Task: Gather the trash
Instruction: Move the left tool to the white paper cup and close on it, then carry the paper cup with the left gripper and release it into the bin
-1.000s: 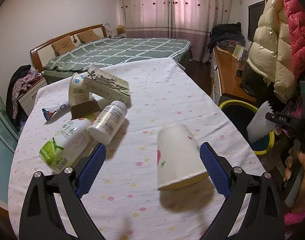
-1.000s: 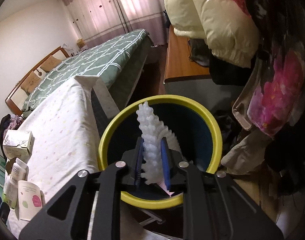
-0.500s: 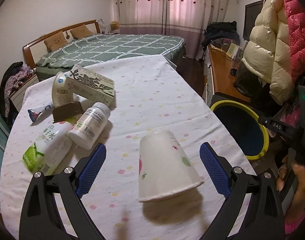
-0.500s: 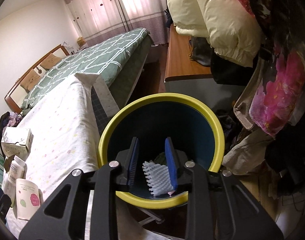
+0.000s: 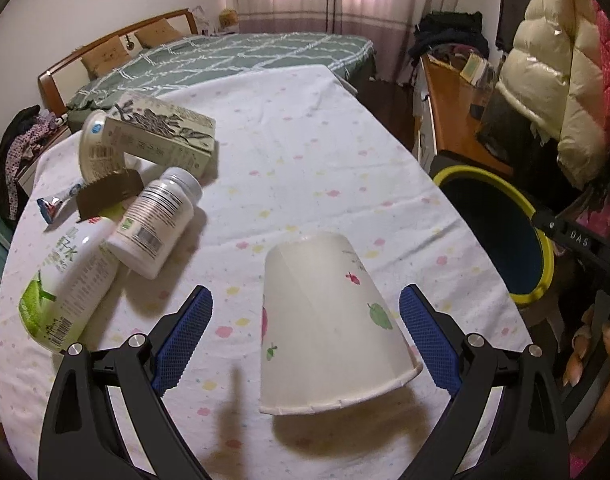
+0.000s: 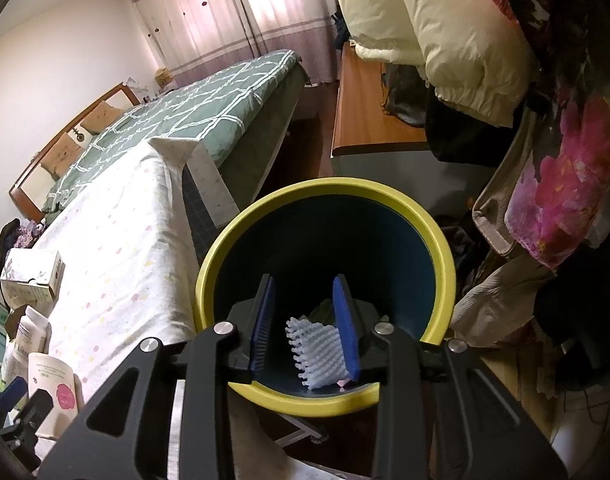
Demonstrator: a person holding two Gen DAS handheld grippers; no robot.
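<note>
Risk: paper cup (image 5: 329,320) may crush or roll | left claw (image 5: 305,320) wide open, straddling it, empty | right claw (image 6: 305,320) parted, empty, over bin (image 6: 325,188)

Table (image 5: 305,152) under white cloth with pastel dots. On it: upturned paper cup (image 5: 329,328); white pill bottle (image 5: 157,224), green-label bottle (image 5: 65,284), printed carton (image 5: 165,136), yogurt tub (image 5: 95,148), wrapper (image 5: 57,204) clustered left.

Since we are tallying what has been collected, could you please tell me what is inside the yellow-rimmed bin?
A white foam net lies inside the bin, atop something dark I cannot identify. The right gripper covers part of the bottom.
</note>
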